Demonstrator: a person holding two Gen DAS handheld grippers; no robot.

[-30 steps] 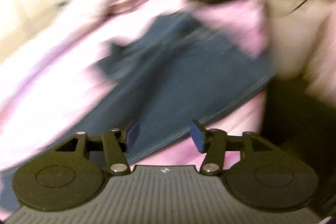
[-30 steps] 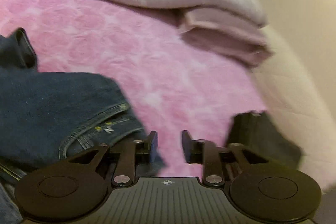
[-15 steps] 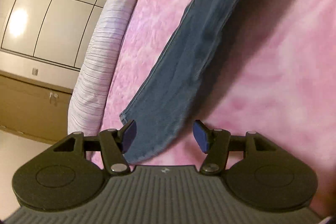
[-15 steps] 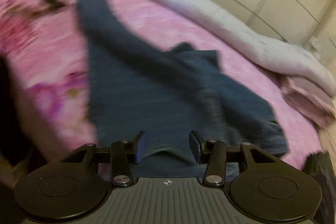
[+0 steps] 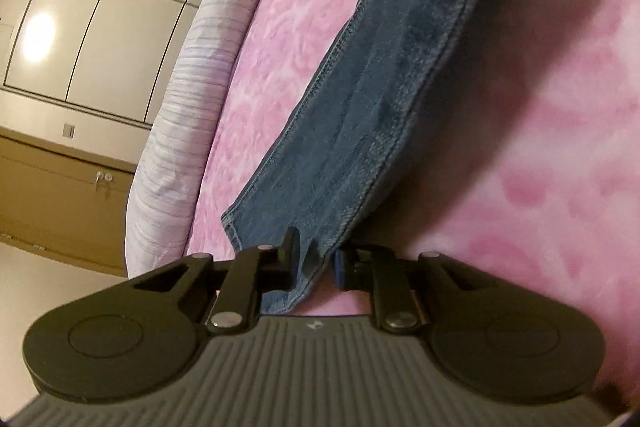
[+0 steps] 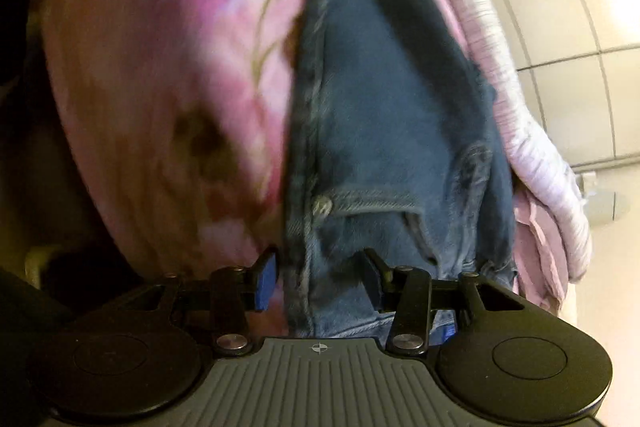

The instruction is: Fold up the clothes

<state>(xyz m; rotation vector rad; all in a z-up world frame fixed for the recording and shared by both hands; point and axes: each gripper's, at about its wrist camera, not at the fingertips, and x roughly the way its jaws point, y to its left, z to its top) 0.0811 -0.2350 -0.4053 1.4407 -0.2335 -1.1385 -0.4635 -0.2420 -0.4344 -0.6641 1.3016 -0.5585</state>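
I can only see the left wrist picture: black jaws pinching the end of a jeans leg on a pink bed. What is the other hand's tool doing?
Observer: The right gripper is at the waist end of the jeans.
Operator: Is it pinching too?
Observer: It looks not. Its jaws stand apart, with the denim edge between them.
Operator: Anything else there?
Observer: A pocket rivet sits just ahead of it.
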